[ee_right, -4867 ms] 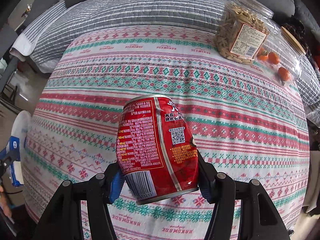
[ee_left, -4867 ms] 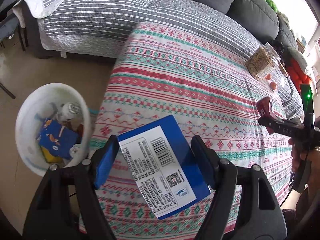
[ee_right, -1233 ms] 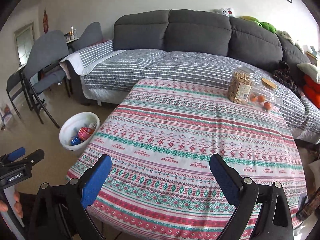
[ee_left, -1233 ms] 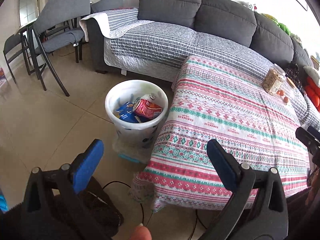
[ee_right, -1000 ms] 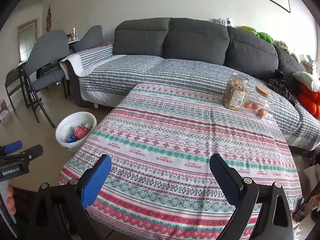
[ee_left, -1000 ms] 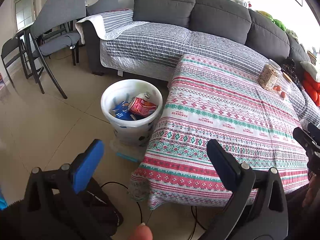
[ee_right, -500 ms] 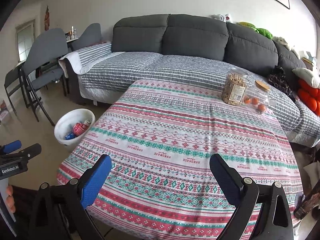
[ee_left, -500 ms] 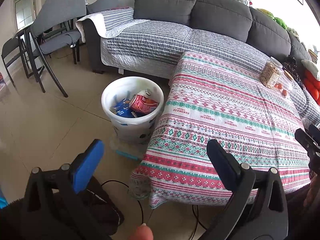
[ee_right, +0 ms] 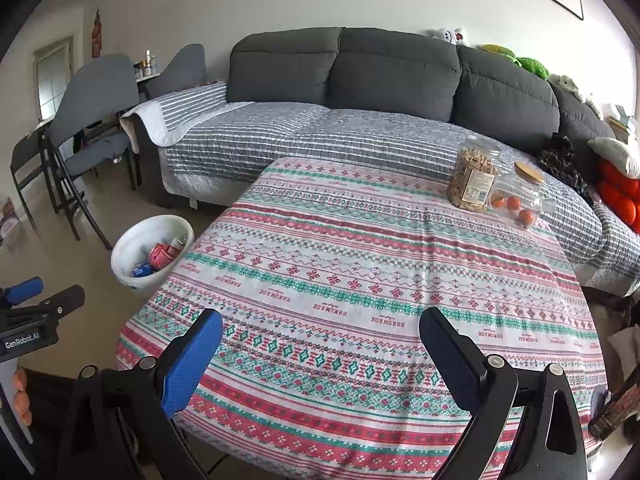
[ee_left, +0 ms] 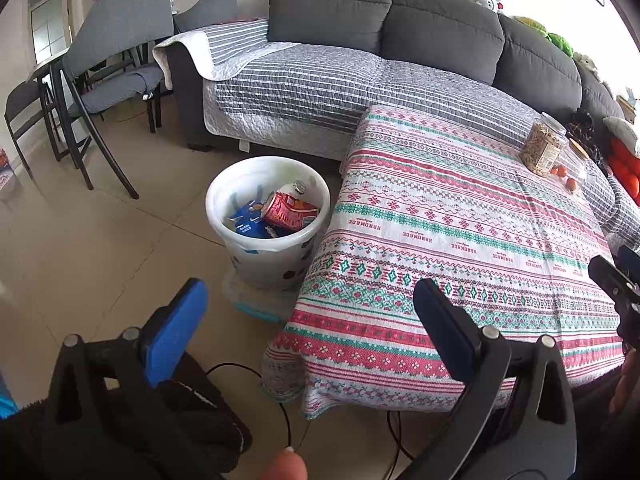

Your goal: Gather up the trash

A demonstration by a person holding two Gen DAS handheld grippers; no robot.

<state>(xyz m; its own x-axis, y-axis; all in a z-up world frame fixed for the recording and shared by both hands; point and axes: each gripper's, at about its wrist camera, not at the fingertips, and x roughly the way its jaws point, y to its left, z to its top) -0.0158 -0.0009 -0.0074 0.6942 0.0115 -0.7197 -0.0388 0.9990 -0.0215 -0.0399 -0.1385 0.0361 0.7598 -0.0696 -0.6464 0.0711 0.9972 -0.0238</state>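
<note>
Holding both the left gripper (ee_left: 308, 308) and right gripper (ee_right: 320, 340) spread wide and empty at the near table edge, you have the white trash bin (ee_left: 240, 190) far-left, nearer your left hand; the red can (ee_left: 289, 213) lies tilted inside, on the blue wrappers (ee_left: 244, 220).

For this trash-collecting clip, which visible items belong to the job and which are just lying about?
Part of the job:
white bin
red can in the bin
blue packet in the bin
left gripper, open
right gripper, open

Just lying about:
snack jar
jar of oranges
sofa
chairs
</note>
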